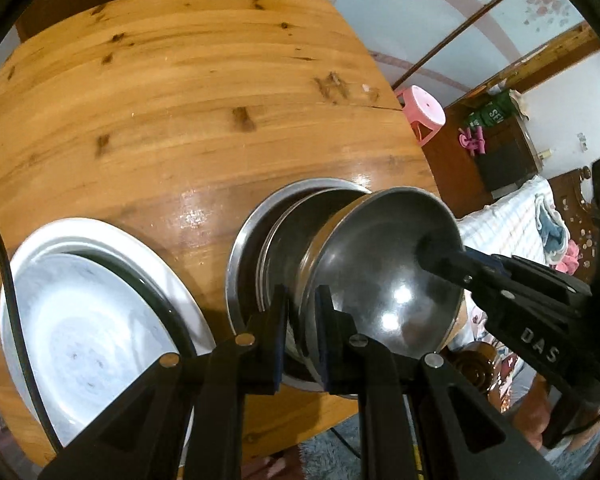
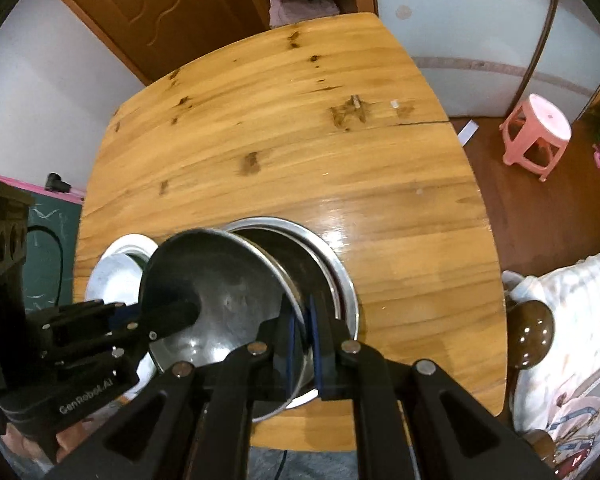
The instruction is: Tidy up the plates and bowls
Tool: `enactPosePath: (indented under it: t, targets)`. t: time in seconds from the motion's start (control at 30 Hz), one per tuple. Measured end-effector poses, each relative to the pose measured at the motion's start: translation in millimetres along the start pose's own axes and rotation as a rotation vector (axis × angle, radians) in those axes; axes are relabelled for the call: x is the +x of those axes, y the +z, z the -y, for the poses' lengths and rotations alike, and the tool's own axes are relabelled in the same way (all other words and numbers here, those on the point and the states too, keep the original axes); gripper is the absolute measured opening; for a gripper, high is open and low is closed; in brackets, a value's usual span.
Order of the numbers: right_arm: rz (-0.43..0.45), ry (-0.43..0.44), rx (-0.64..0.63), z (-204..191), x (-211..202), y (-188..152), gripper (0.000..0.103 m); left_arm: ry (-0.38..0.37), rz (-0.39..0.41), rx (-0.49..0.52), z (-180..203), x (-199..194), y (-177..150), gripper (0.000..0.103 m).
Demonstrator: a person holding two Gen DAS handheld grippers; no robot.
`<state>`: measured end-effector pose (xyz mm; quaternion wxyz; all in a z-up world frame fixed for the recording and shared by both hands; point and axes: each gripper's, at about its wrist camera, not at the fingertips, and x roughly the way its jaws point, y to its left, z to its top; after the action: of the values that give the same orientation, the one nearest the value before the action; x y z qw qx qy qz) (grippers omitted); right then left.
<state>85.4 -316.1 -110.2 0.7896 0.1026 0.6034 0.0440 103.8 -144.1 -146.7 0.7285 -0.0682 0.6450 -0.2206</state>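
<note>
While both grippers clamp its rim, steel bowl [image 1: 380,280] hangs tilted. Left gripper [image 1: 302,336] pinches at 6 o'clock, right gripper [image 2: 304,344] opposite; bowl stack [image 1: 252,240] lies directly underneath.

Black tool [image 1: 302,312], blue pads, silver screws, "DAS" lettering

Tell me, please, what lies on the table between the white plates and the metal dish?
Nothing: in the left wrist view only bare glossy wood of the table separates the white plates from the metal dish.
</note>
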Motion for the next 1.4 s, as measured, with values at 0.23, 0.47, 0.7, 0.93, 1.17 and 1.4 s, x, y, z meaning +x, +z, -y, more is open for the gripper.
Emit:
enactPosePath:
  t: [0.23, 0.47, 0.7, 0.93, 1.17, 1.4]
  targets:
    - [0.008, -0.027, -0.002, -1.5, 10.1, -6.1, 0.007, 0.015, 0.038, 0.004, -4.1, 8.8, 0.1, 0.01]
    - [0.014, -0.058, -0.023, -4.0, 16.1, -9.6, 0.007, 0.003, 0.064, 0.014, -4.7, 11.4, -3.5, 0.018]
    - [0.044, -0.114, -0.058, -7.9, 10.6, -9.5, 0.007, -0.003, 0.113, 0.046, 2.4, 2.0, -8.5, 0.034]
    - [0.078, -0.104, -0.045, -0.2, -2.8, -7.9, 0.007, 0.028, 0.195, 0.052, 3.0, -13.9, -8.0, 0.069]
    - [0.093, -0.053, -0.015, 8.4, -14.6, -8.1, 0.007, 0.024, 0.228, 0.03, -4.3, -27.8, -4.4, 0.071]
    - [0.141, -0.004, 0.024, 17.4, -33.2, -10.2, 0.032, 0.015, 0.278, 0.047, -4.5, -46.7, -8.6, 0.077]
